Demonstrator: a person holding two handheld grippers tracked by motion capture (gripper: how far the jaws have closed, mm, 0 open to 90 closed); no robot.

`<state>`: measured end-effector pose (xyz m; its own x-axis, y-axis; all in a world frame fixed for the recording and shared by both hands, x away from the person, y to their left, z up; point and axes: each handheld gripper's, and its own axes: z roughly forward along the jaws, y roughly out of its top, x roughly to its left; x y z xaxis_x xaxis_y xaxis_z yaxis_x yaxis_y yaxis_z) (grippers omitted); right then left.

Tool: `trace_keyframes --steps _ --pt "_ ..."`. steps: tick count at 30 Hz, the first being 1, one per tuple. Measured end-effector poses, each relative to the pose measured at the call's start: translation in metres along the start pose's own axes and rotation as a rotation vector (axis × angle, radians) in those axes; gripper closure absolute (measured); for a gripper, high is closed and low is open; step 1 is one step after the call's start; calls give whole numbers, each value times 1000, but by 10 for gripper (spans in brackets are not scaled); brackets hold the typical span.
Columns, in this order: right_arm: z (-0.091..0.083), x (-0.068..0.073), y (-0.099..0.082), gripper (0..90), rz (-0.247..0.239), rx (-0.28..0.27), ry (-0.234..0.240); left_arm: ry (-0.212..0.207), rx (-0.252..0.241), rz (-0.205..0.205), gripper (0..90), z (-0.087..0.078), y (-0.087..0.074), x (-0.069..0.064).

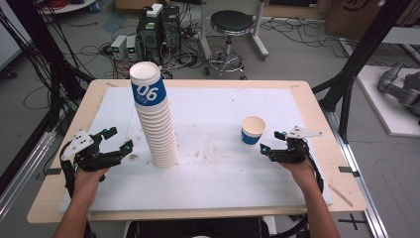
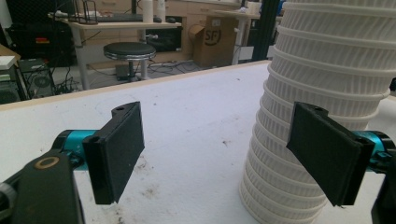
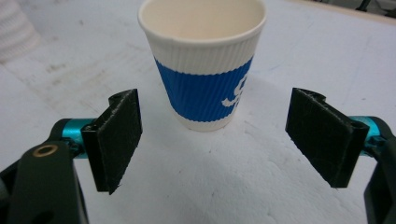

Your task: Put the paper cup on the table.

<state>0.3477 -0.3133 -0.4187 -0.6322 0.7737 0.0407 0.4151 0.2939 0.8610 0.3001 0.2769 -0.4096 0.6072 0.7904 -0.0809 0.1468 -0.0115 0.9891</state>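
Standing upright toward the desk's point(image 1: 208, 191) right edge, the light, easily crushed paper cup point(image 3: 204, 65) sits just ahead of the right hand-held gripper point(image 3: 212, 140), jaws apart and empty, and probably wants a gentle squeeze on its ribbed blue band.

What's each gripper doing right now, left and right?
Left gripper: open, holding nothing, beside the cup stack.
Right gripper: open, holding nothing; single cup stands just beyond its jaws, untouched.
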Motion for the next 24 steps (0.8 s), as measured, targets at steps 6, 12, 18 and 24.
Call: trace_keyframes --steps 6,12,18,24 --pt "-36 0 -1 190 -16 -128 -2 -6 1 12 186 1 0 -2" --pt "-45 5 1 190 -46 -148 -31 -9 -1 9 183 1 1 -1" --pt "-51 10 2 190 -48 -175 -34 -14 -1 12 183 1 1 -2" --pt "-51 11 0 191 -48 -171 -53 -17 0 16 183 -2 1 -3"
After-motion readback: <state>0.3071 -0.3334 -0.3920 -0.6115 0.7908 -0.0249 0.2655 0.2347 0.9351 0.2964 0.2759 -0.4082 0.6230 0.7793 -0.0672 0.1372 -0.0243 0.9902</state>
